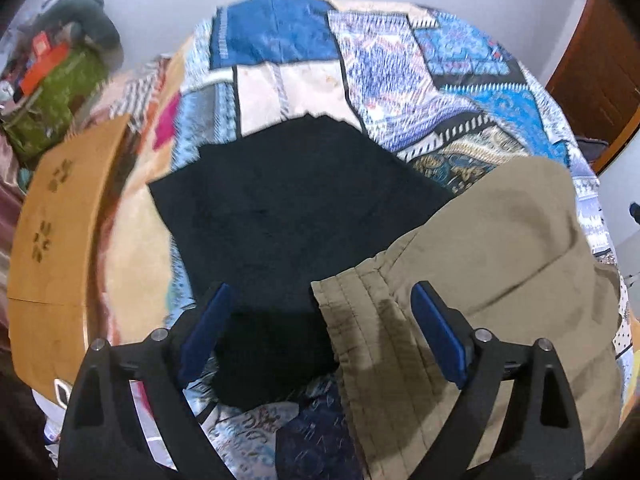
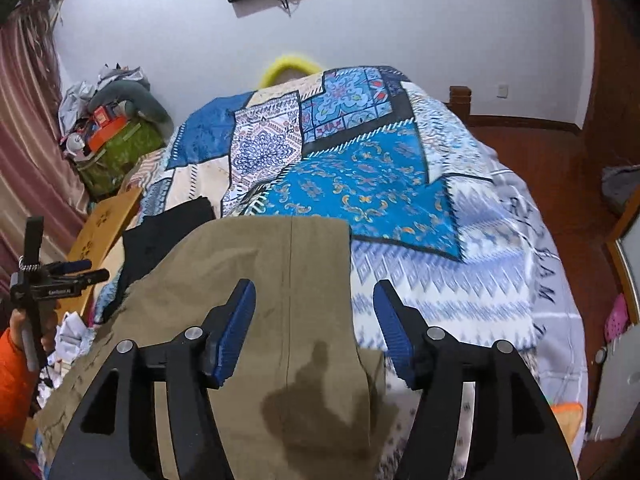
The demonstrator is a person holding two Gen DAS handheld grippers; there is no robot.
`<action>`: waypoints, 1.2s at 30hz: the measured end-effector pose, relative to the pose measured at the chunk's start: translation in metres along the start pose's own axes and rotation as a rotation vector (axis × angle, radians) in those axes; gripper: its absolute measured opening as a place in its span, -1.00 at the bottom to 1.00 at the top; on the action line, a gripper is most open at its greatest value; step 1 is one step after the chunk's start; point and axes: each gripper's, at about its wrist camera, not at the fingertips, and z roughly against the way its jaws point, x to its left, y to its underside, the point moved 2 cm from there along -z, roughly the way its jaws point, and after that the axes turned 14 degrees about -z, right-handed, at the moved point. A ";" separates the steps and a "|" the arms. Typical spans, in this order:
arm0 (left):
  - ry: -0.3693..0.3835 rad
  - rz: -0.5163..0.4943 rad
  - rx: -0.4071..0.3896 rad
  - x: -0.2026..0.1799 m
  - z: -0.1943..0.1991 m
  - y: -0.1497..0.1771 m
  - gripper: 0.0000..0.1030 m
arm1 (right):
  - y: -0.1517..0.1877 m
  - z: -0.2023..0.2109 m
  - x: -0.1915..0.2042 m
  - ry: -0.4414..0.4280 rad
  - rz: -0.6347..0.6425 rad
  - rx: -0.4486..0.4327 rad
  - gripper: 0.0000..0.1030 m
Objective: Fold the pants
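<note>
- While both grippers' fingers stand released, the left gripper (image 1: pixel 320 300) hovers over folded black cloth (image 1: pixel 288 208).
- Between the right gripper's (image 2: pixel 314 300) fingers lies khaki cotton pants (image 2: pixel 280 280) on the patchwork-quilted bed (image 2: pixel 400 184).

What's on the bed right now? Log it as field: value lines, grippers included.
surface: bed with patchwork quilt
task garment: khaki pants, lying on the quilt, dark stain near the camera
other garment: black cloth, folded, beside and partly under the khaki pants
left gripper: open, holding nothing, above both garments
right gripper: open, holding nothing, above the pants' right edge
</note>
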 end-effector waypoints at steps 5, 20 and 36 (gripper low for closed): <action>0.029 0.000 0.071 -0.001 -0.036 0.001 0.78 | -0.016 -0.044 0.000 0.038 0.028 0.054 0.11; 0.181 0.048 0.070 -0.010 -0.065 0.001 0.14 | -0.031 -0.113 0.000 0.042 0.028 0.081 -0.58; 0.002 -0.008 -0.251 -0.004 0.078 -0.039 -0.16 | -0.084 0.020 0.055 0.011 0.093 -0.278 -0.78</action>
